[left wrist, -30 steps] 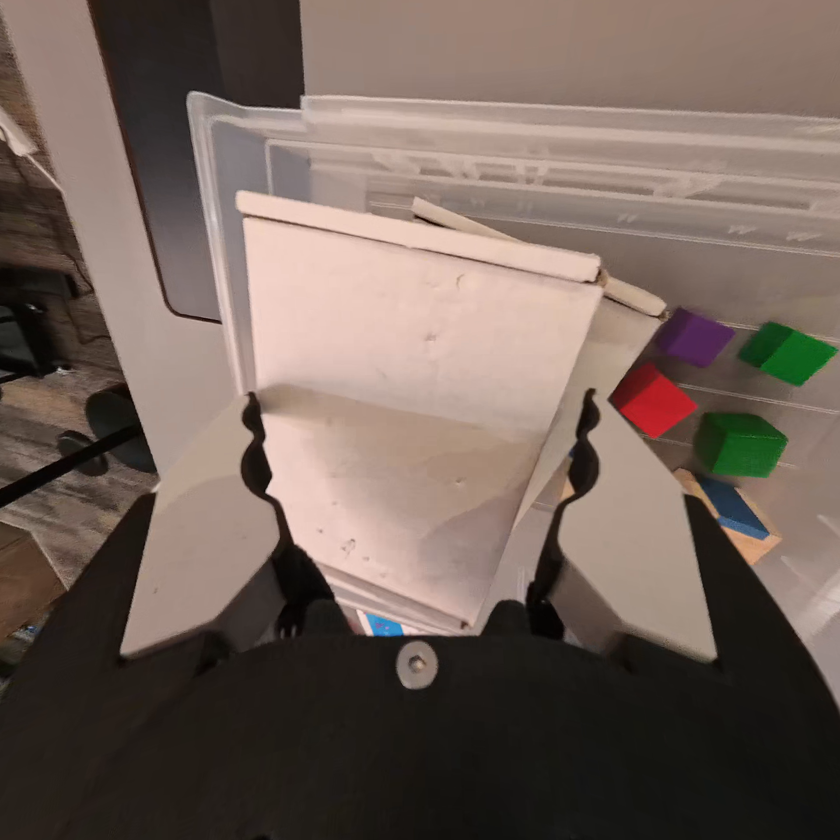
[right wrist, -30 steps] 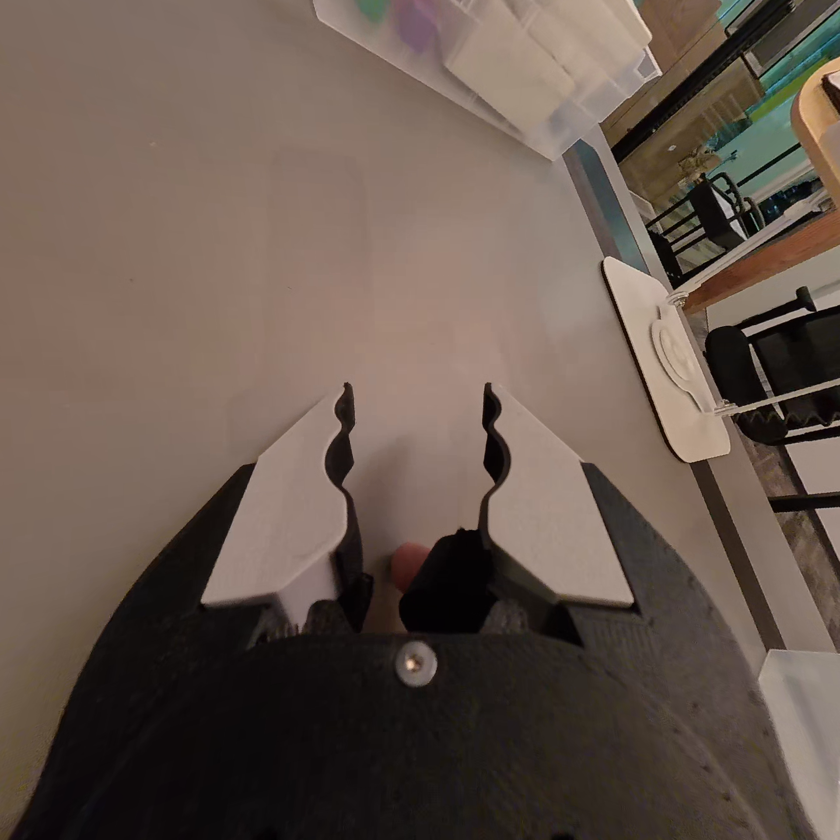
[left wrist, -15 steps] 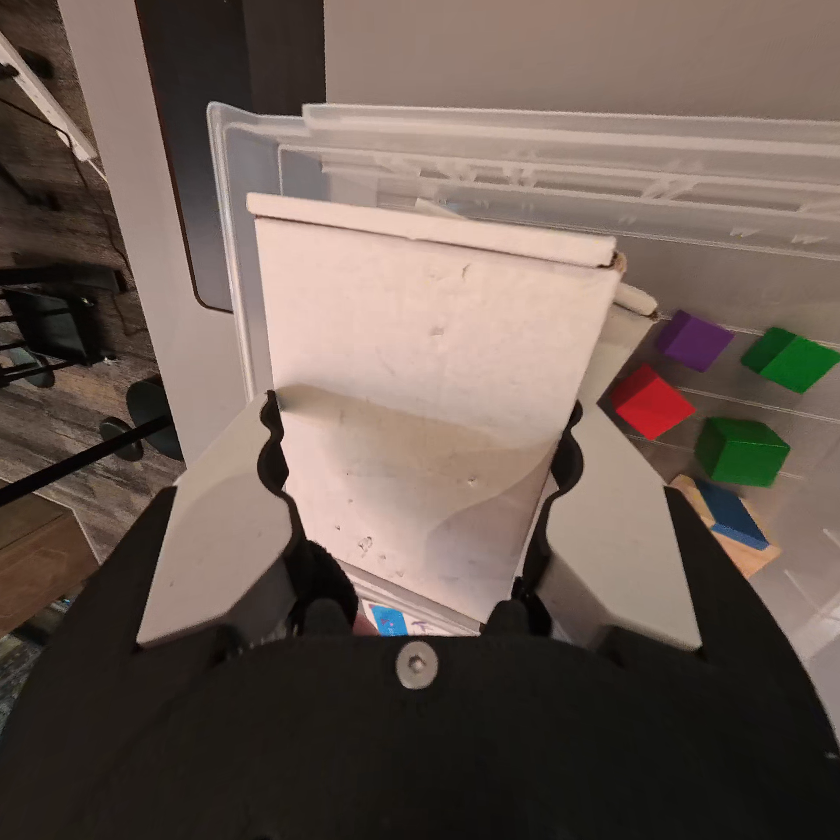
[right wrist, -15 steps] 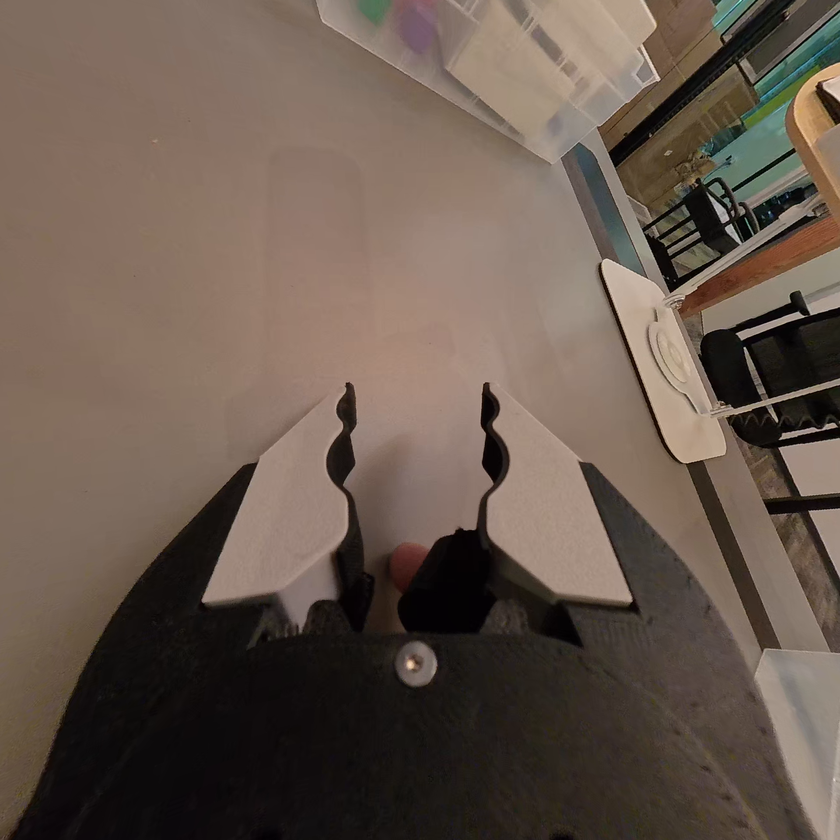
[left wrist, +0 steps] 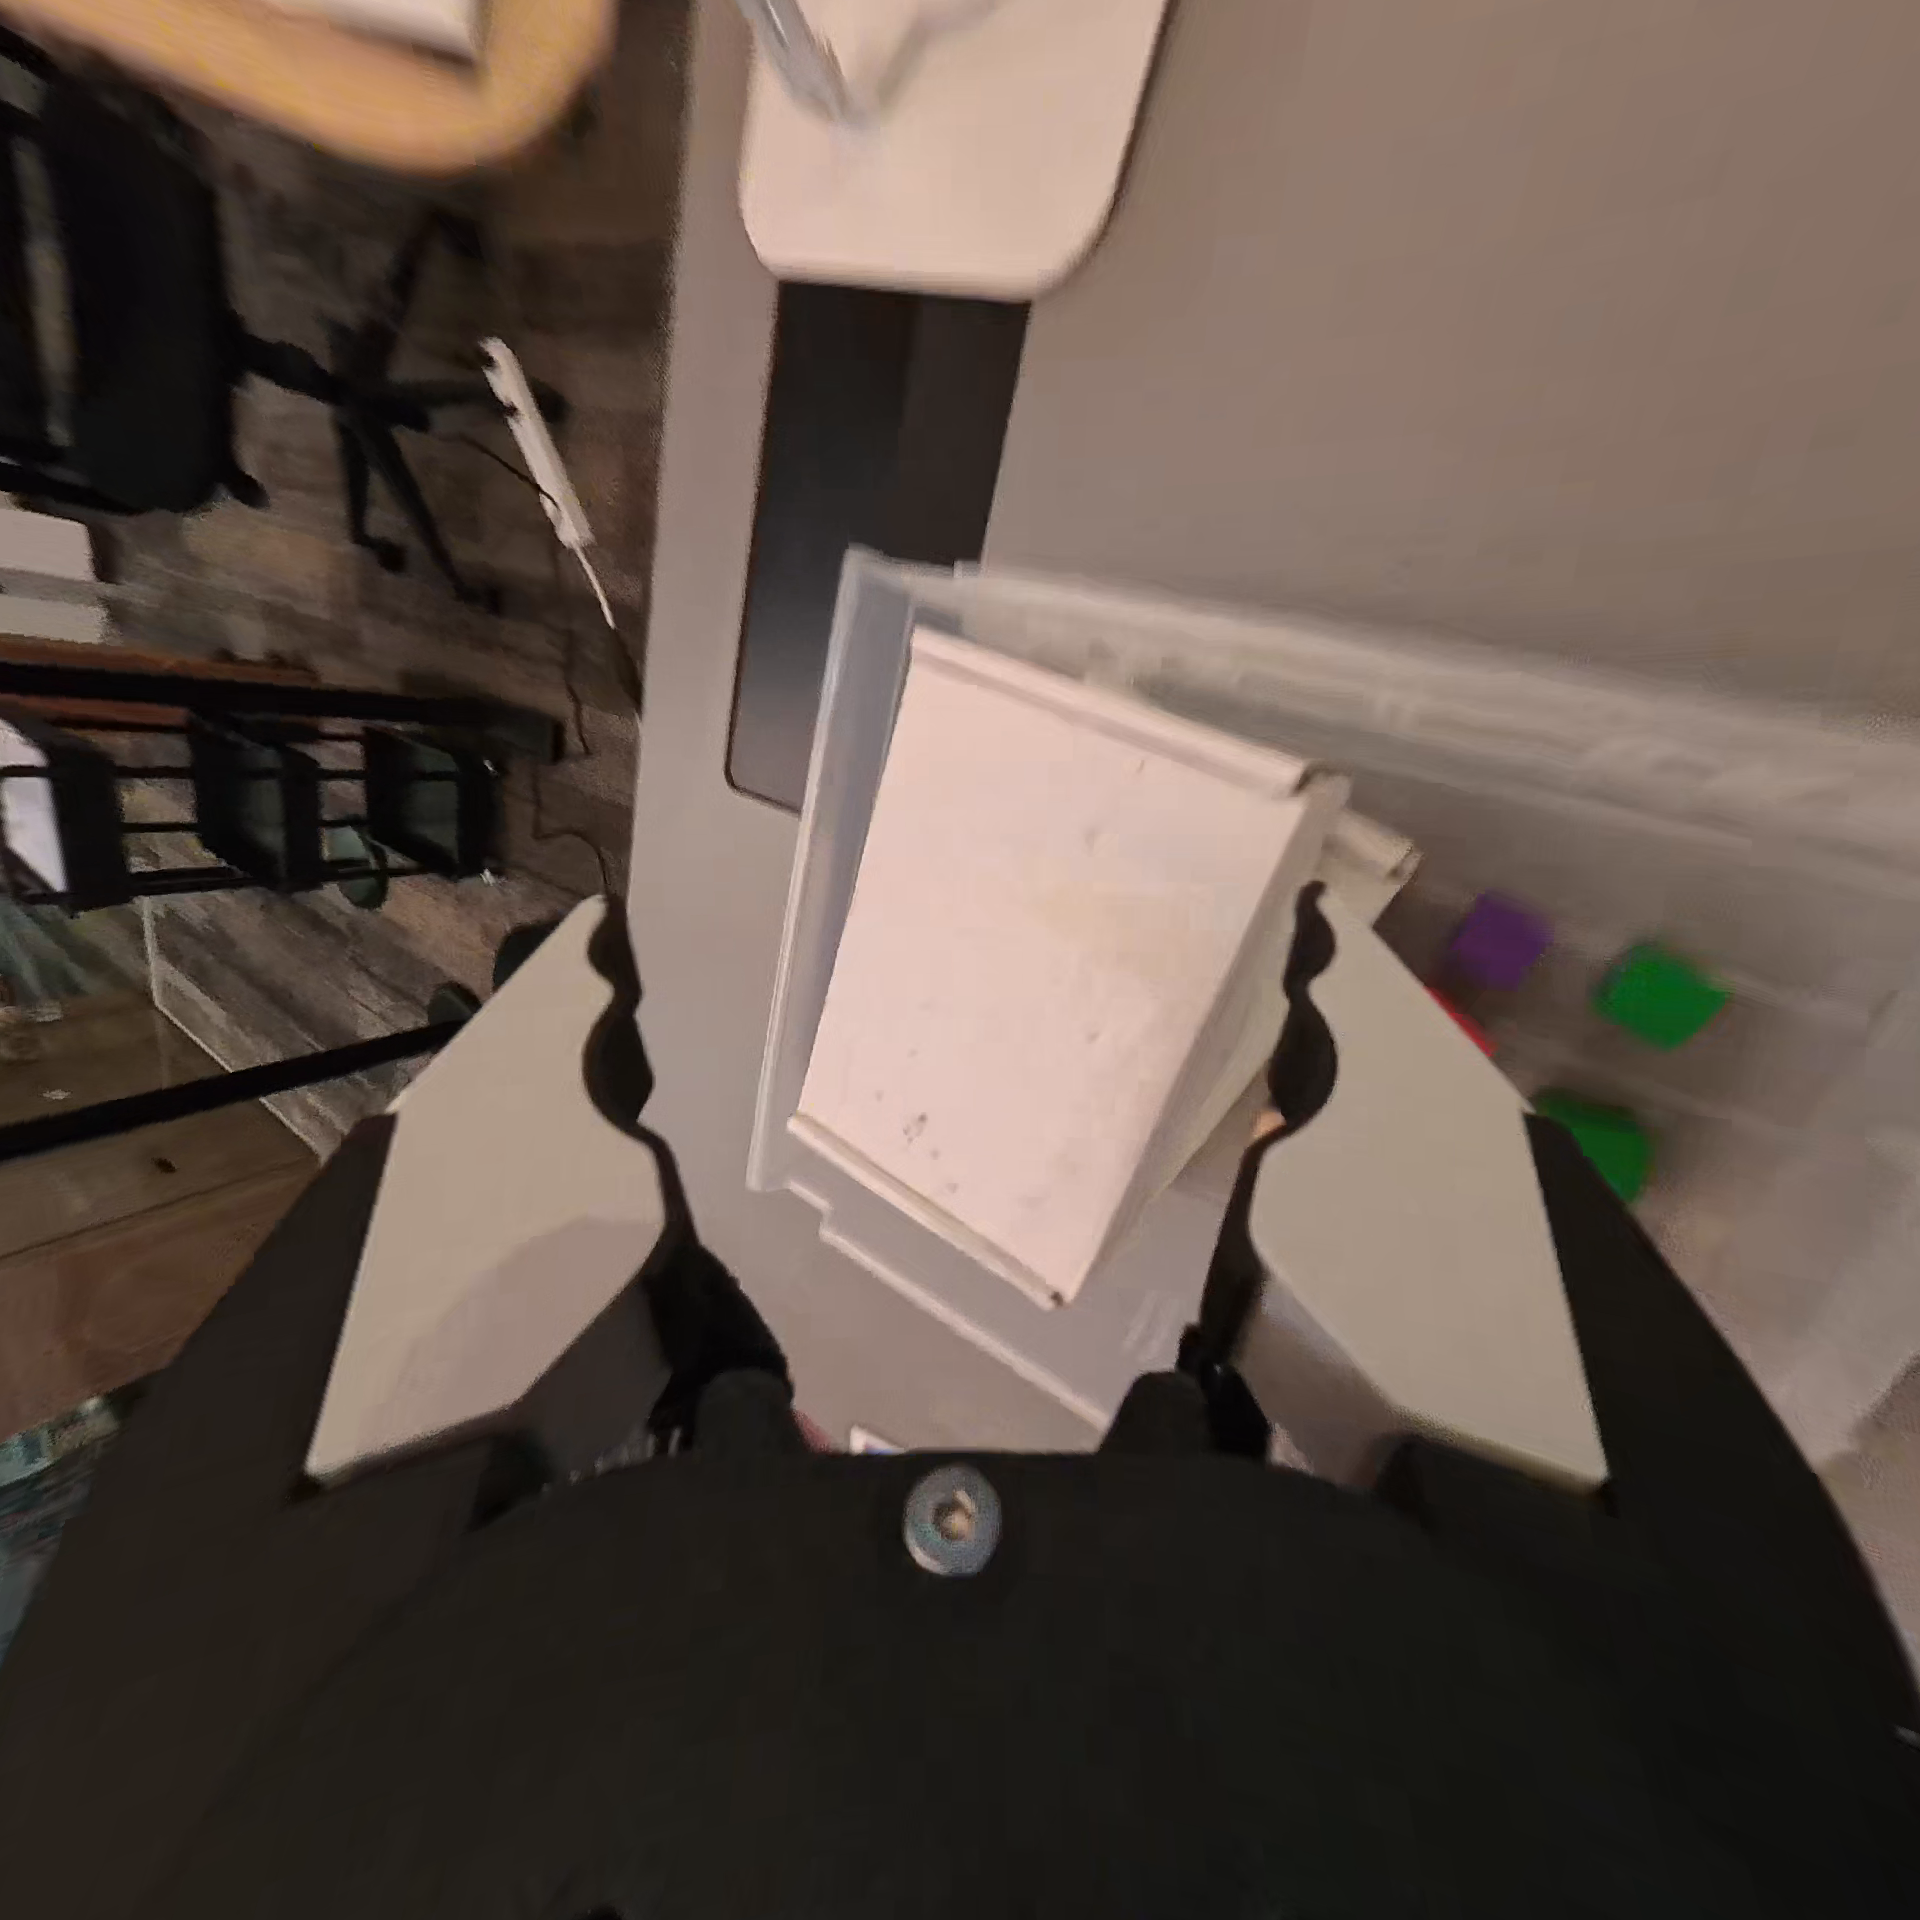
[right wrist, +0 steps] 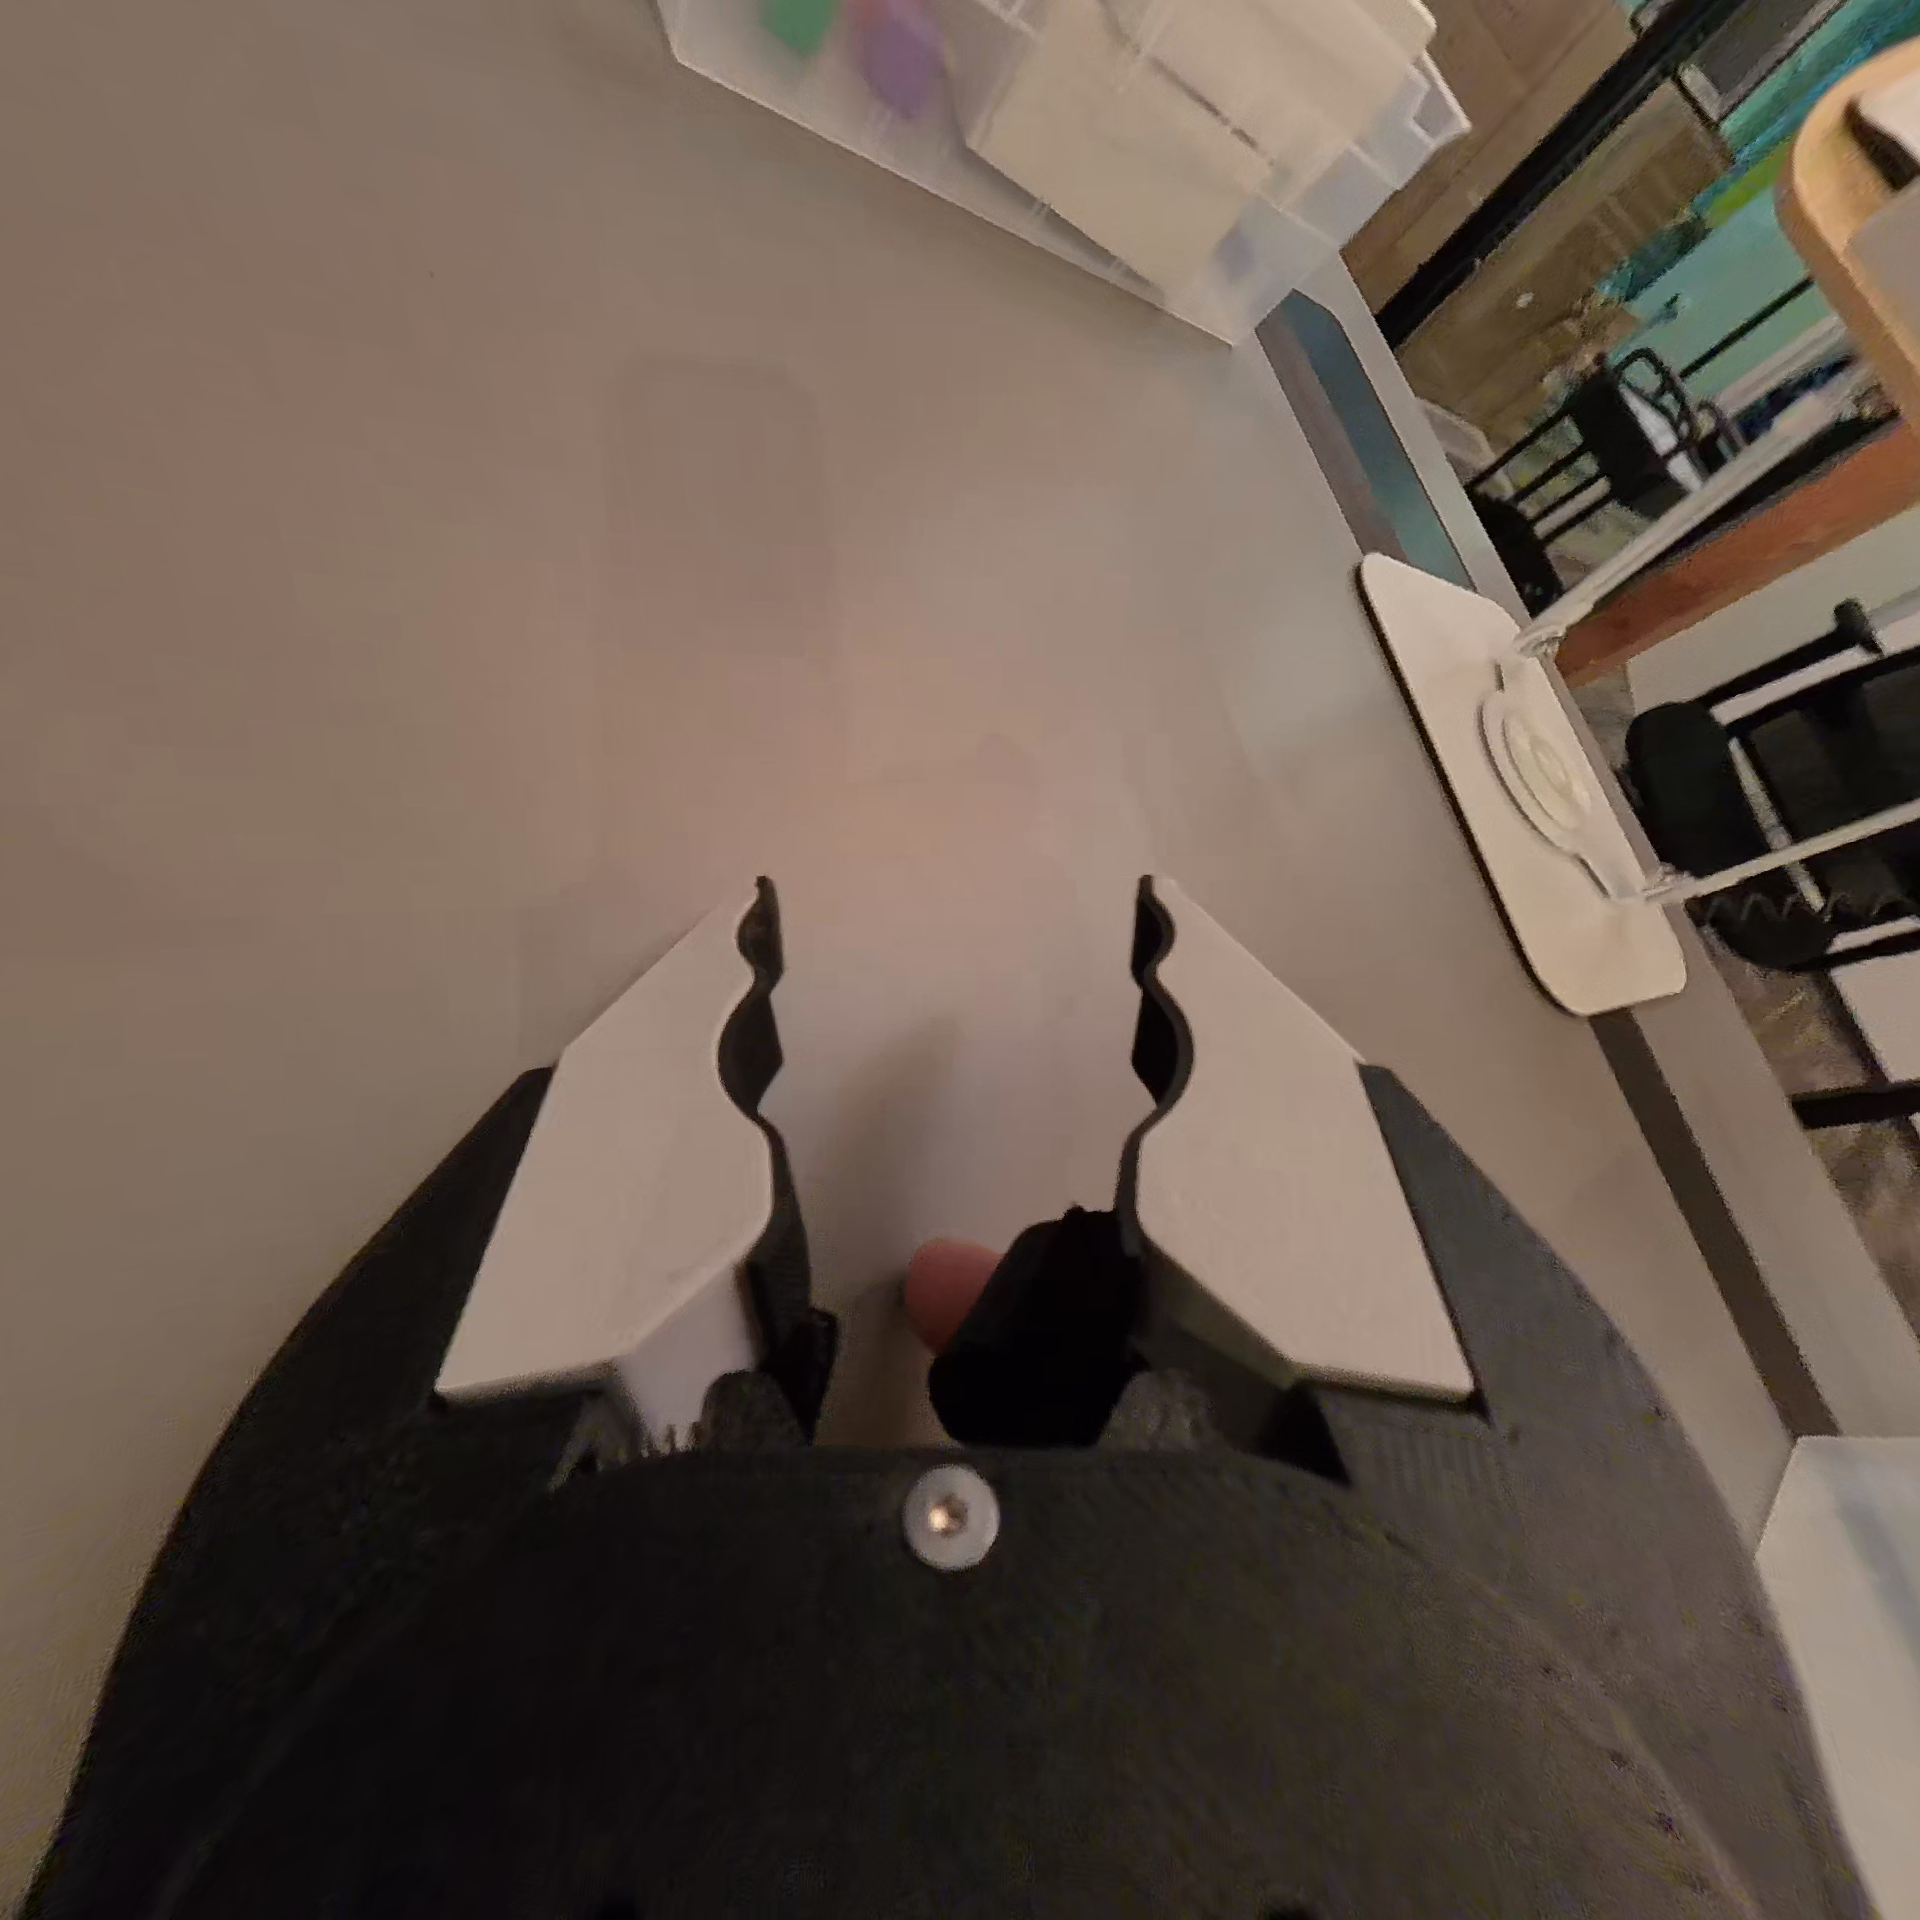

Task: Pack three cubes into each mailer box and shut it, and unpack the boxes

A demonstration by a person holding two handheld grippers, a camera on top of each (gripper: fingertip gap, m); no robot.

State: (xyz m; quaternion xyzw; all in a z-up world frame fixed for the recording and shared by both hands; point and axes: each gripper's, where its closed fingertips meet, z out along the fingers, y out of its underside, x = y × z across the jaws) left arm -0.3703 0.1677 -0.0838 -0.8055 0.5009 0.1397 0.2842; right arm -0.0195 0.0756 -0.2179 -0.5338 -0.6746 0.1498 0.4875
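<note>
- Left gripper (left wrist: 956,935): jaws spread wide, holding nothing; left wrist view is motion-blurred.
- White mailer box (left wrist: 1049,966) lies between and beyond the jaws, closed, tilted, in the corner of a clear bin (left wrist: 1558,727); right finger (left wrist: 1392,1122) sits just beside the box edge, contact not clear.
- Second white box edge (left wrist: 1371,847) pokes out behind the first.
- Cubes loose in the bin, right of the box: purple cube (left wrist: 1498,938), green cube (left wrist: 1660,995), second green cube (left wrist: 1595,1143), red cube (left wrist: 1465,1029) mostly hidden by the finger.
- Past the bin: grey surface (left wrist: 1507,364), white pad (left wrist: 935,187) at its edge, chairs and wood floor off to the left.
- Right gripper (right wrist: 951,894): jaws apart, empty, over bare surface (right wrist: 520,623), well away from the bin.
- Bin (right wrist: 1039,135) far at top of the right wrist view, boxes and cubes blurry through its wall.
- White pad (right wrist: 1507,790) at the surface's right edge.
</note>
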